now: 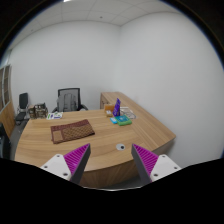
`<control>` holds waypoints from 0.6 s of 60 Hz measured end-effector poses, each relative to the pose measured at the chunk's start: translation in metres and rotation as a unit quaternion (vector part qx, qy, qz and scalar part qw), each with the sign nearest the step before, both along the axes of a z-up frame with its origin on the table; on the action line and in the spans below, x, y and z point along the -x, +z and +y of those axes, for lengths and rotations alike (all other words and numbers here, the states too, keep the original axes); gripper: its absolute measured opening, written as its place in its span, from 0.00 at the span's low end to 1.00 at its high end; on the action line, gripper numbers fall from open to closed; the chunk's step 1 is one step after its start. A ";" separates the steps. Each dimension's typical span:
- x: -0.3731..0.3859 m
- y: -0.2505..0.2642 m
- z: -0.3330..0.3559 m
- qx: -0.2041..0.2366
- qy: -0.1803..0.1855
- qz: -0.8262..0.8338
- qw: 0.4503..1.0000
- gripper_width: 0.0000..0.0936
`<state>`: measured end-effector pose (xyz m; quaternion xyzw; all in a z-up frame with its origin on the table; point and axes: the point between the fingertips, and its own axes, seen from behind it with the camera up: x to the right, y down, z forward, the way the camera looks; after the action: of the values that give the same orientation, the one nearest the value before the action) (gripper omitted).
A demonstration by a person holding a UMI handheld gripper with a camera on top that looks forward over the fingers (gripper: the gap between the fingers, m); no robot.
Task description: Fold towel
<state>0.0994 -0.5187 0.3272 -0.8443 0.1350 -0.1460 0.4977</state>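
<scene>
Two ridged purple pads (72, 159) line the tool (111, 162), whose fingers are spread wide with nothing held. Beyond them spreads a smooth, curved wooden counter (95, 142). On the counter, a flat brown towel (72, 131) lies rumpled, ahead and left of the fingers. Farther back on the counter stands a purple bottle (117, 107); behind the counter is a black chair (68, 99).

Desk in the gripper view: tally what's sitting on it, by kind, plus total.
Towel, brown, lying flat on the desk: 1
Purple bottle-like item, upright: 1
Teal flat item beside it, too small to identify: 1
Total: 3
The tool is open, above the desk's near edge, holding nothing.
</scene>
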 end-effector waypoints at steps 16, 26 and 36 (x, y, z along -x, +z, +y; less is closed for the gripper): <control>-0.005 -0.017 -0.011 0.015 -0.004 0.017 1.000 0.92; 0.013 -0.057 -0.013 0.047 0.006 0.032 0.998 0.91; 0.072 -0.102 0.009 0.084 0.052 0.044 0.994 0.91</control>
<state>0.0272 -0.5095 0.2250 -0.8945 0.0999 -0.0932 0.4257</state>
